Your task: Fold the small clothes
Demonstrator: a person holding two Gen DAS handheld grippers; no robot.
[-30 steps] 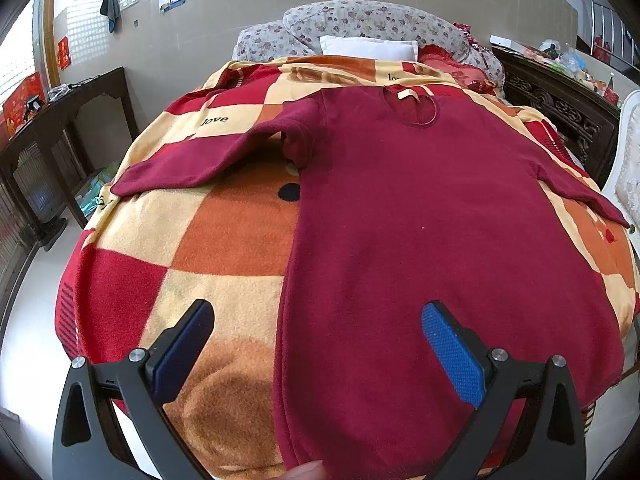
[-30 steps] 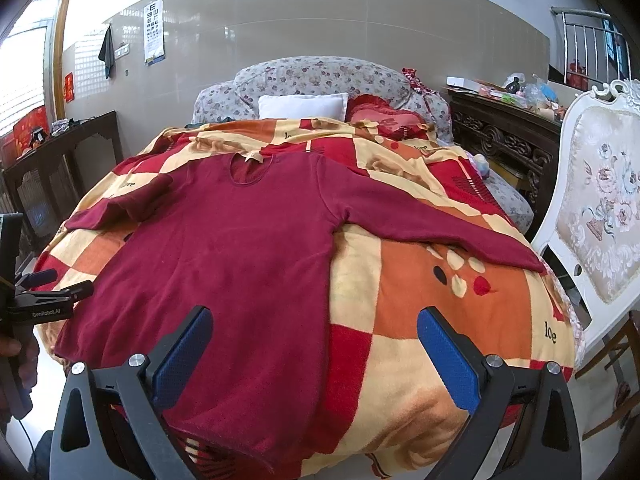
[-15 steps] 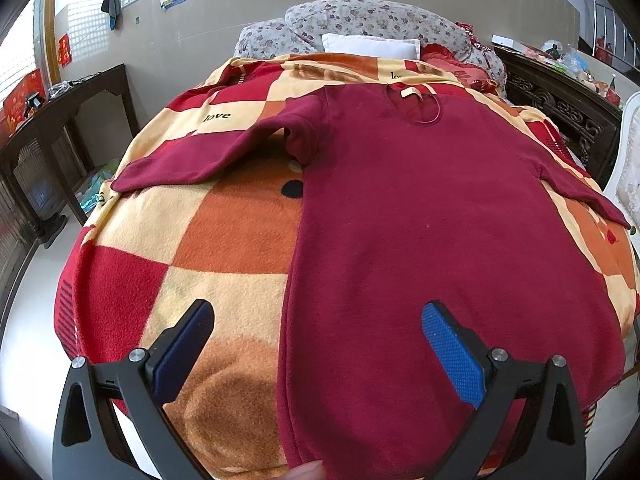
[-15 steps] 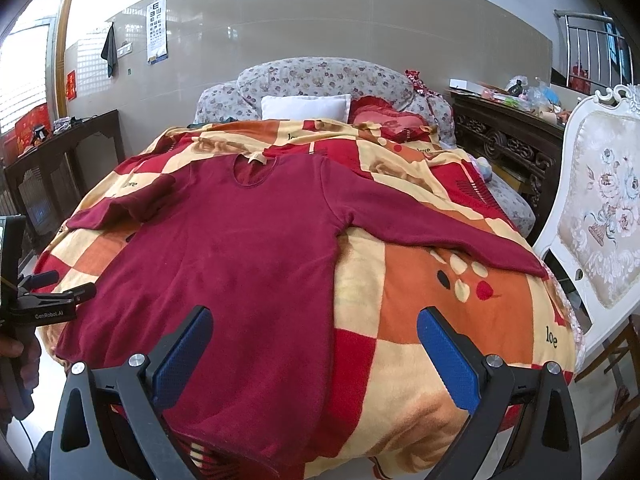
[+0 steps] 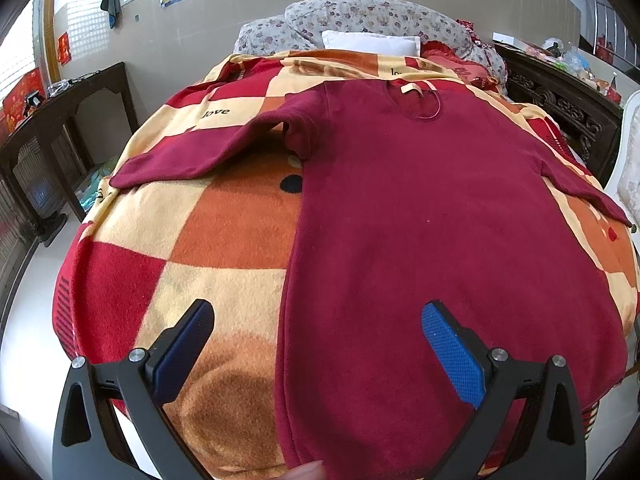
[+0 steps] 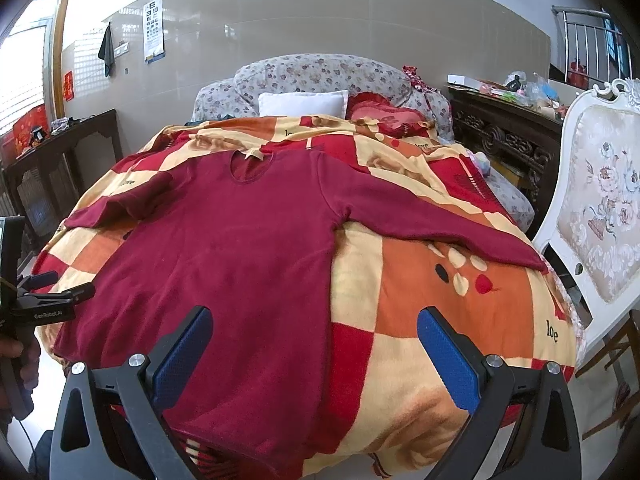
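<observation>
Above sweater [image 5: 420, 220] hem — left gripper [image 5: 320, 344], fingers [image 5: 450, 354] spread

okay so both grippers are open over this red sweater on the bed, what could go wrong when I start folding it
1. The red sweater lies on a fuzzy checked blanket; either open hand-held gripper might pinch both.
2. Its hem hangs over the bed's edge, so it may slide off.
3. The long sleeve could drag and bunch.

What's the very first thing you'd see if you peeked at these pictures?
A big dark red sweater lies flat in the middle of the bed, both sleeves stretched out sideways. Under it is a bright checkered blanket in orange, red and yellow. Near the bottom, the right gripper and left gripper hover open.
</observation>
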